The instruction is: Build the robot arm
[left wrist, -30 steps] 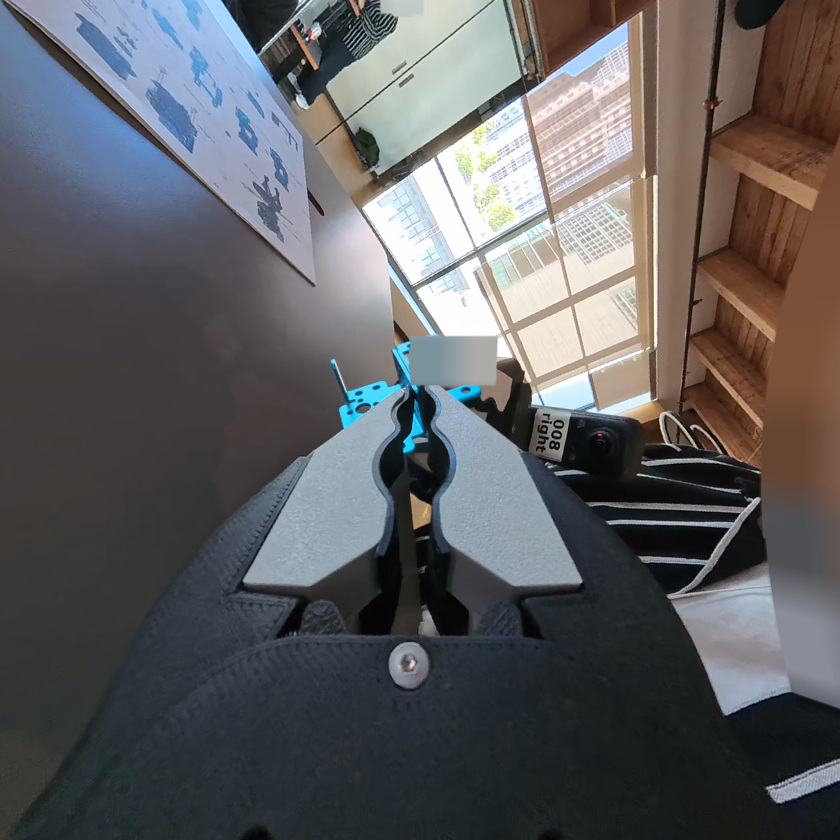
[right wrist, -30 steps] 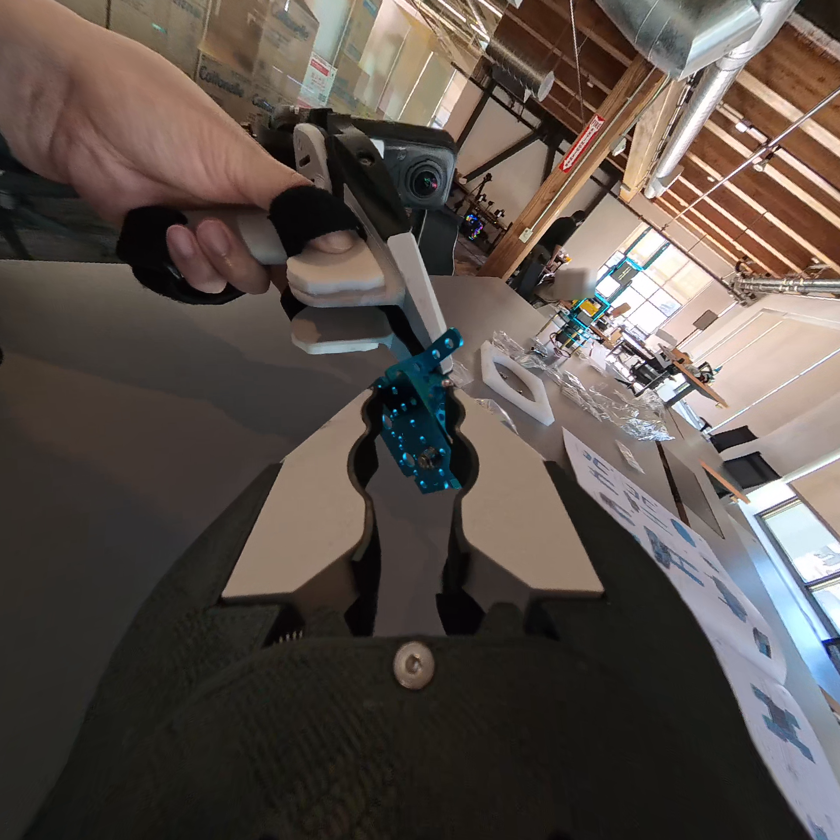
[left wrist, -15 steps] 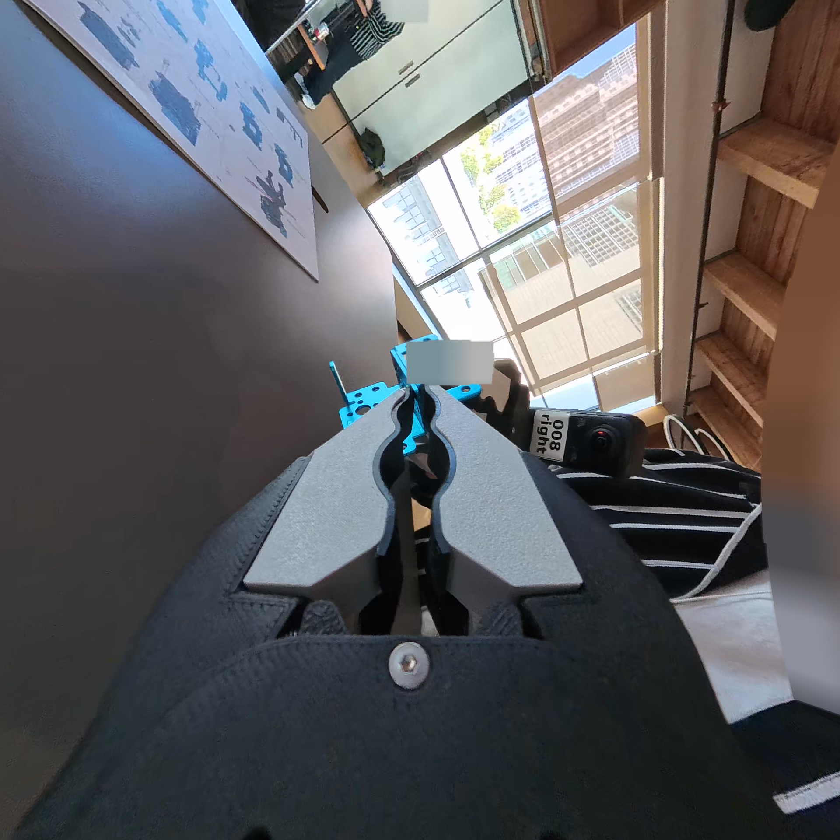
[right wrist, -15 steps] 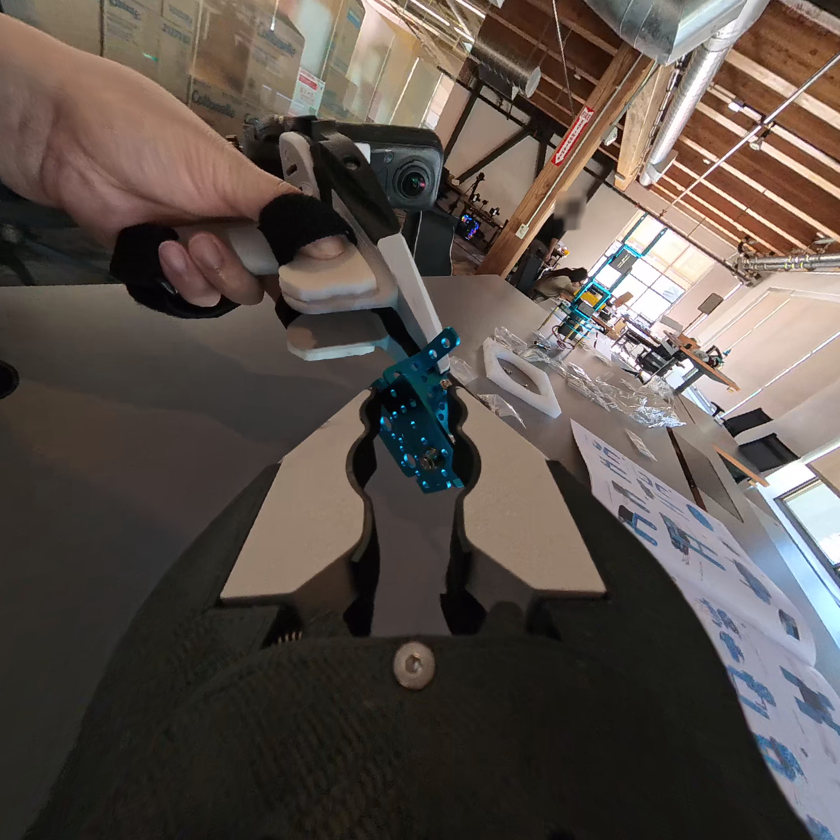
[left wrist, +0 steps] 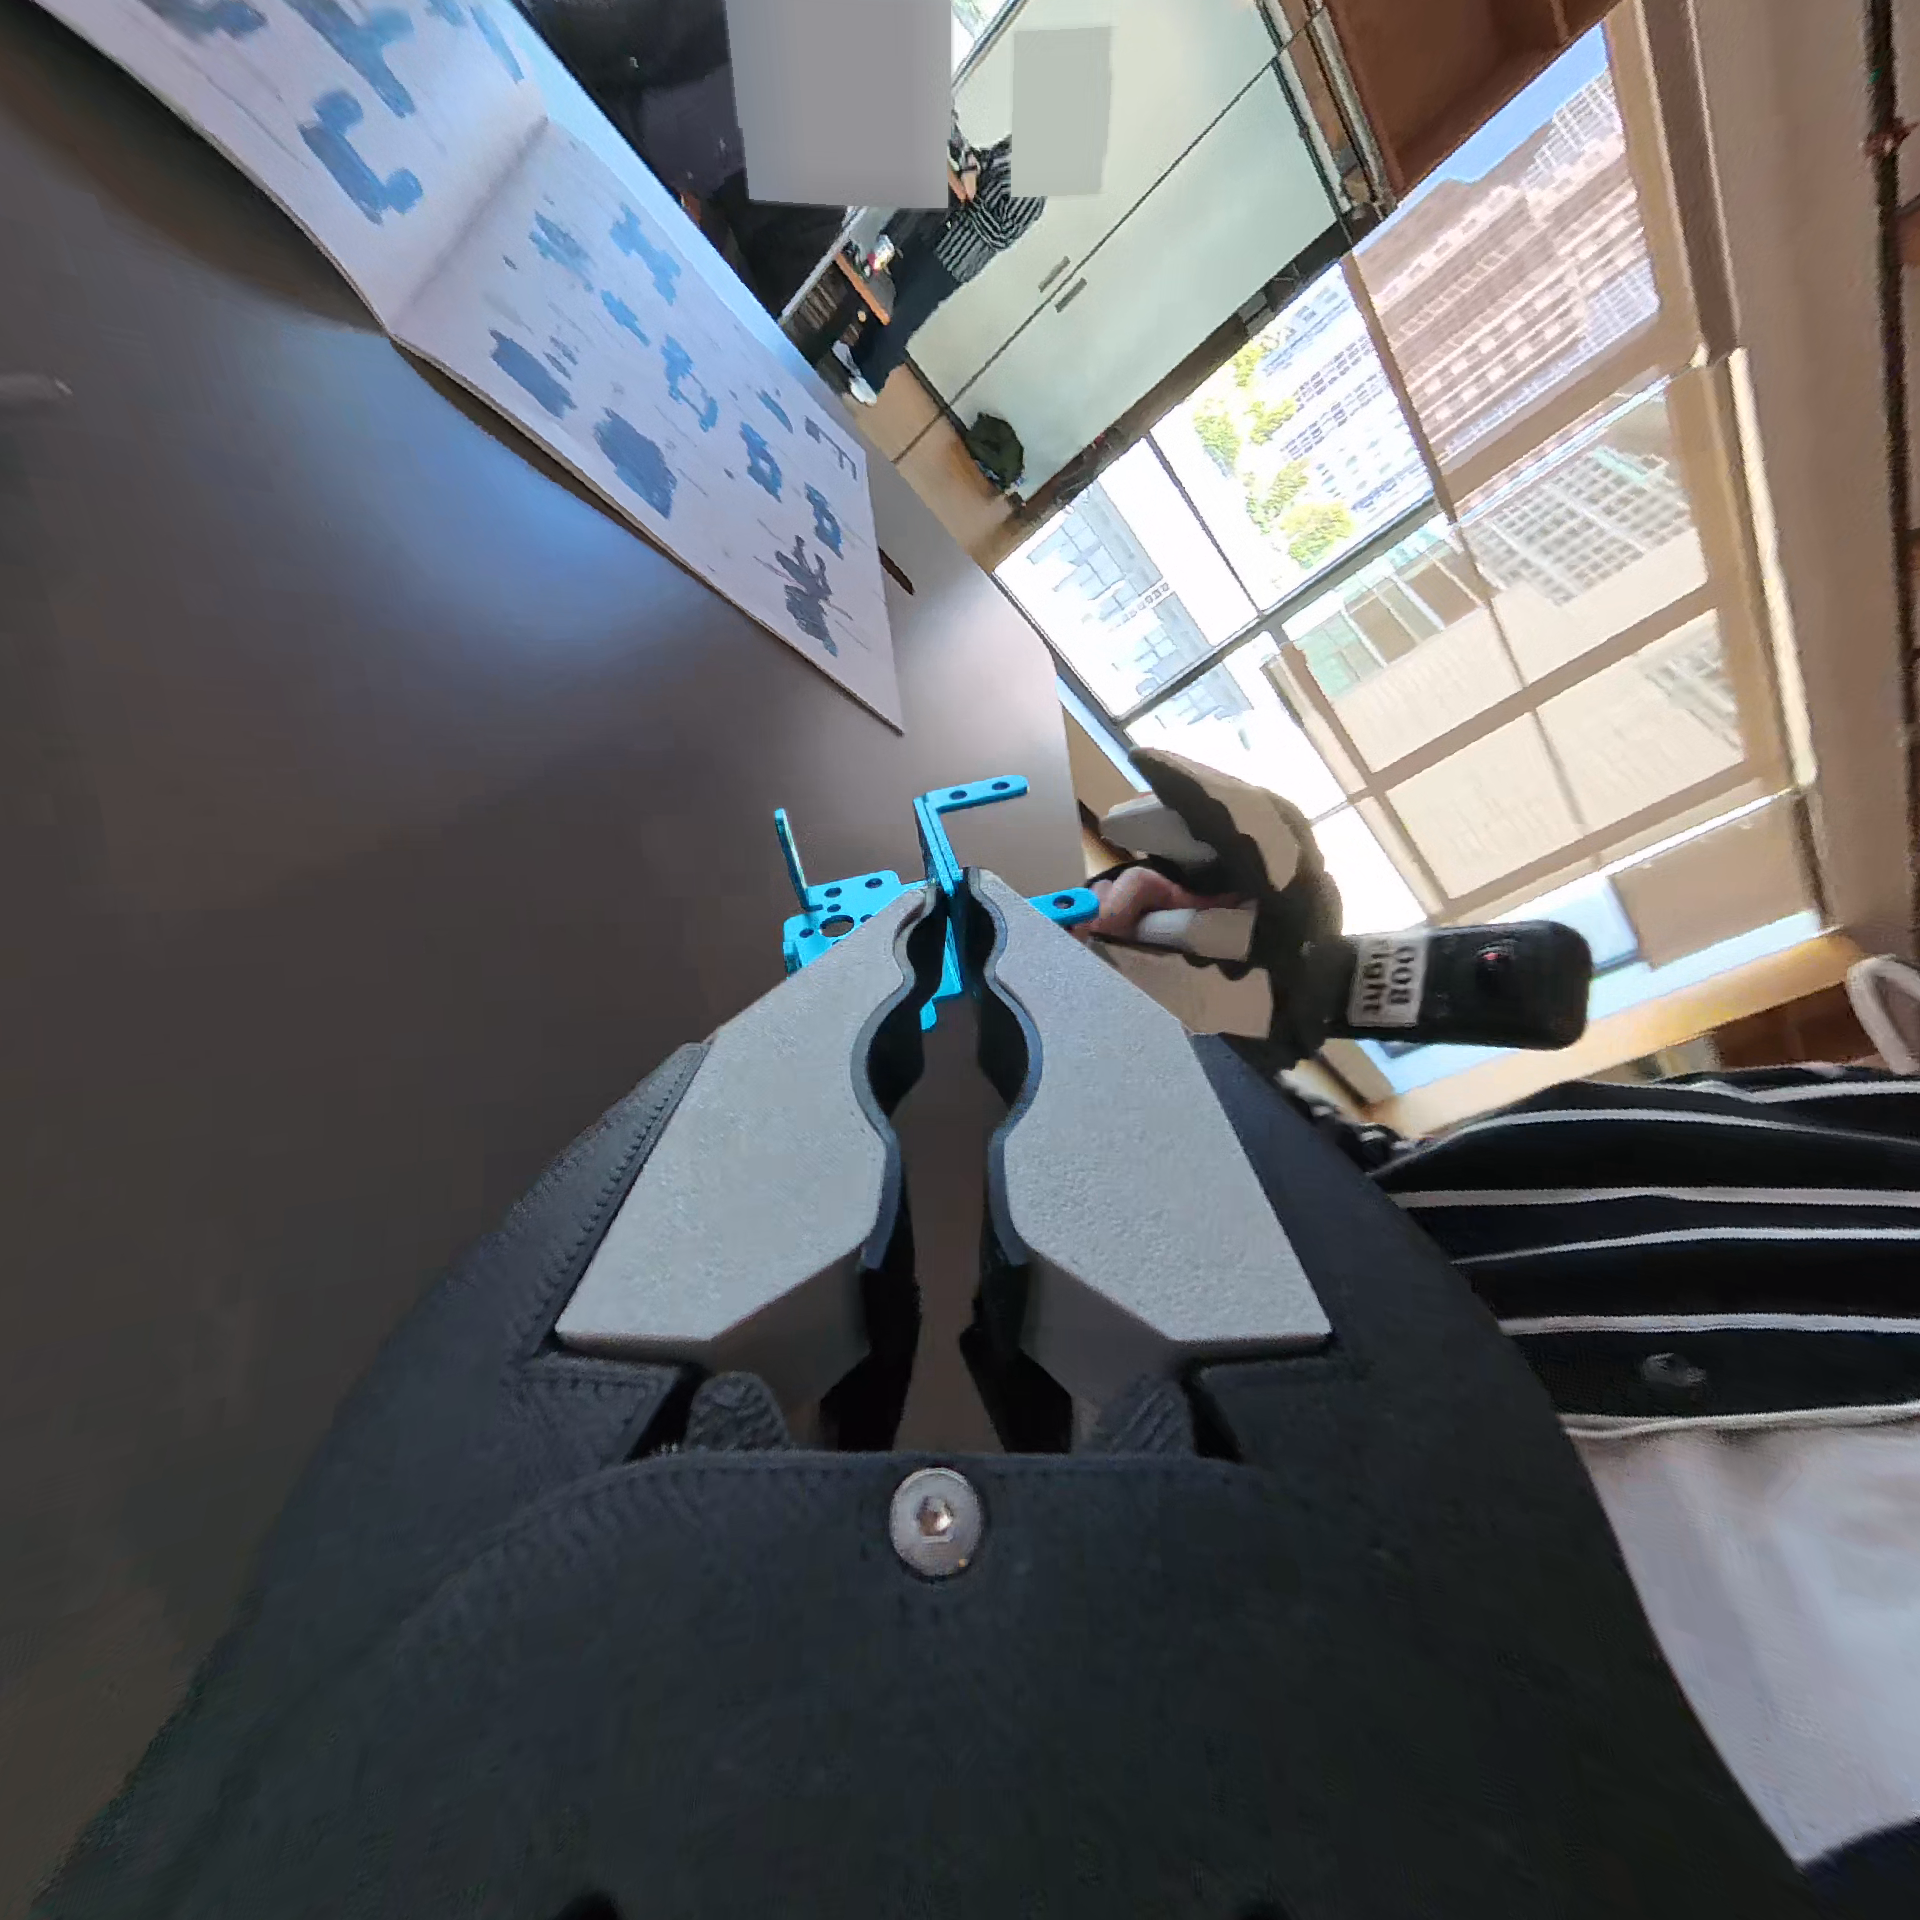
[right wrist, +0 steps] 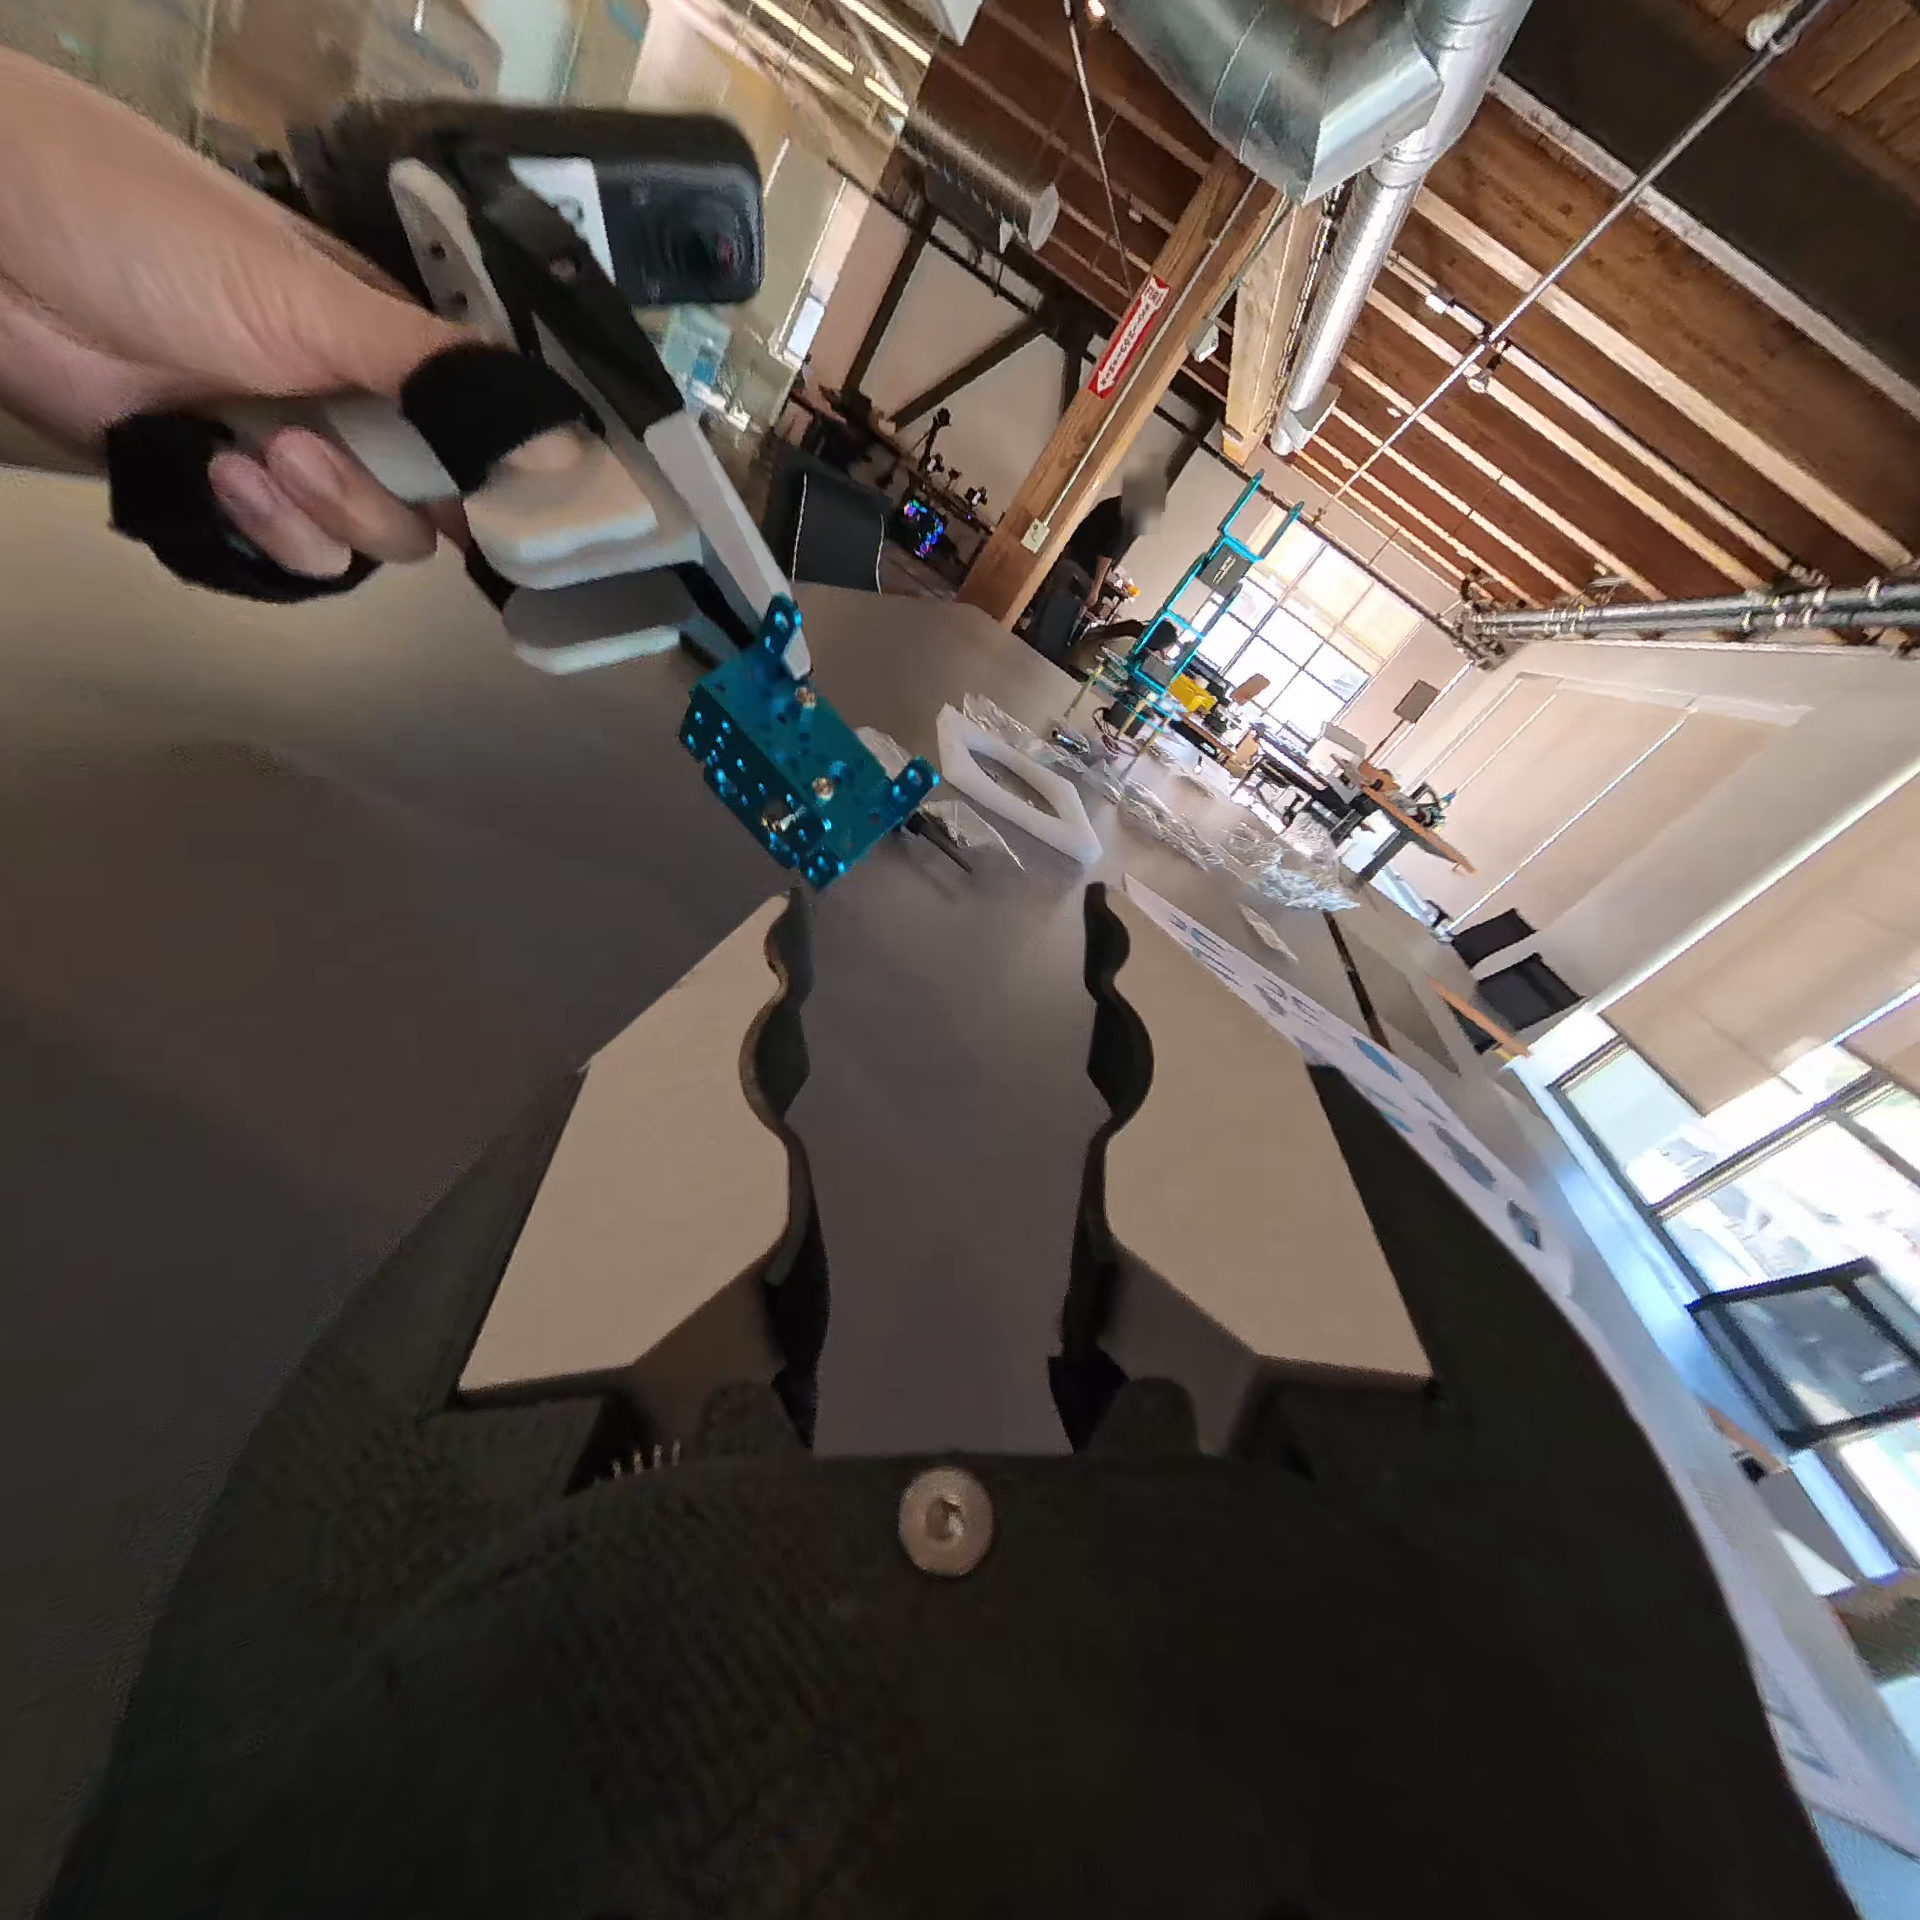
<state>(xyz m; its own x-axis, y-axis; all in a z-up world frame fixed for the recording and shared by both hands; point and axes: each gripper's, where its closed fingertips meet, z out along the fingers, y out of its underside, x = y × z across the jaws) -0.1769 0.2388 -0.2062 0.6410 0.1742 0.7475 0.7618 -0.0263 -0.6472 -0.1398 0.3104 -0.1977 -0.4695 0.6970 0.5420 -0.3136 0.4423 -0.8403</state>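
Dark grey surface (right wrist: 312, 935) below; left gripper (left wrist: 951, 891) fingers clamped on blue perforated metal bracket assembly (right wrist: 790, 779); right gripper (right wrist: 940, 899) fingers apart, empty, just beside it.

Both wrist views face each other, sharing the blue bracket (left wrist: 940, 914).

The left tool (left wrist: 954, 896) has matt grey fingers (left wrist: 769, 1132) with a fine grainy plastic texture, set in a black body of ribbed, layered plastic with a bright steel screw (left wrist: 934, 1523) at lower centre. Between its tips sits a blue bracket assembly (right wrist: 790, 771) of glossy anodised metal, drilled with small holes. The bench (left wrist: 312, 831) at the left of the frame is smooth, dark and faintly sheeny. A matt paper sheet (left wrist: 582, 343) lies upper left. Crinkled shiny plastic bags (right wrist: 1226, 831) and white foam (right wrist: 1023, 790) lie mid-frame in the right wrist view, under rough wooden beams (right wrist: 1101, 416).
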